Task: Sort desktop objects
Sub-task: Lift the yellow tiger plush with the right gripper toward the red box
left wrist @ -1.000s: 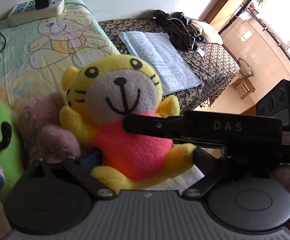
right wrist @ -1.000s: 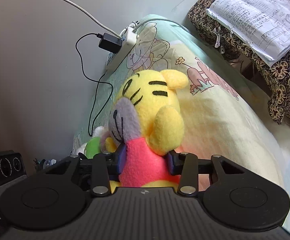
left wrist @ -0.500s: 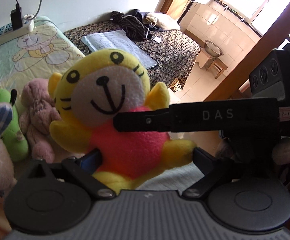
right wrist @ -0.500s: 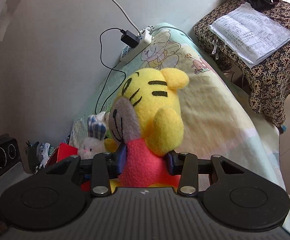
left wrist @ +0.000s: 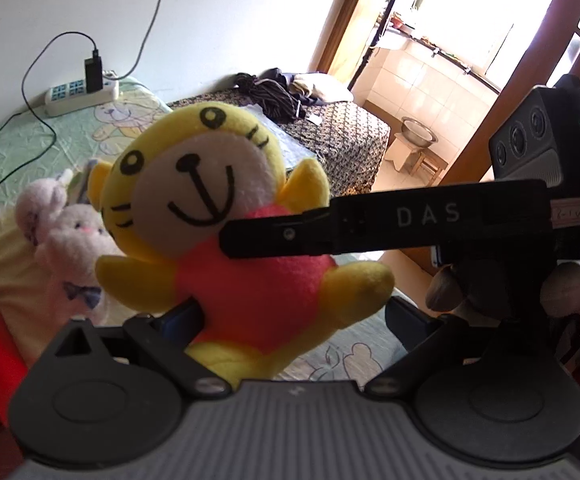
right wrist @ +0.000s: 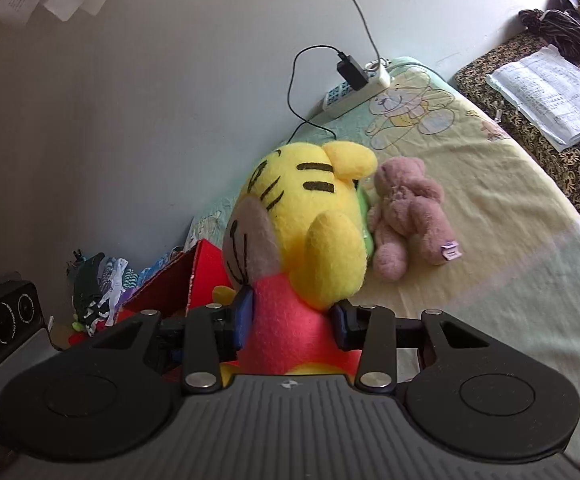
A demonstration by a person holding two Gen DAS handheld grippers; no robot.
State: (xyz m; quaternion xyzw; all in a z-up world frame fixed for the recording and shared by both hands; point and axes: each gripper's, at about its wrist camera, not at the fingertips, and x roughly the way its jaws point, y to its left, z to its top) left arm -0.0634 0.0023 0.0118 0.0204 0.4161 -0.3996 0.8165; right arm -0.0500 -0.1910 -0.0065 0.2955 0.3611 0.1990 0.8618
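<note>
We are gripping the yellow tiger plush in our right tool, whose blue pads are pinching its pink fleece belly from both sides and holding it raised above the bed. Our left tool is standing wide open, its fingers flanking the plush's lower body; whether they are touching it, we cannot tell. The right tool's black arm, reaching across the tiger's chest, is showing the white letters "DAS". Beyond, a fuzzy mauve teddy bear is lying on the cartoon-printed bedsheet, near a white rabbit plush. Farther back, a white power strip is resting against the wall.
</note>
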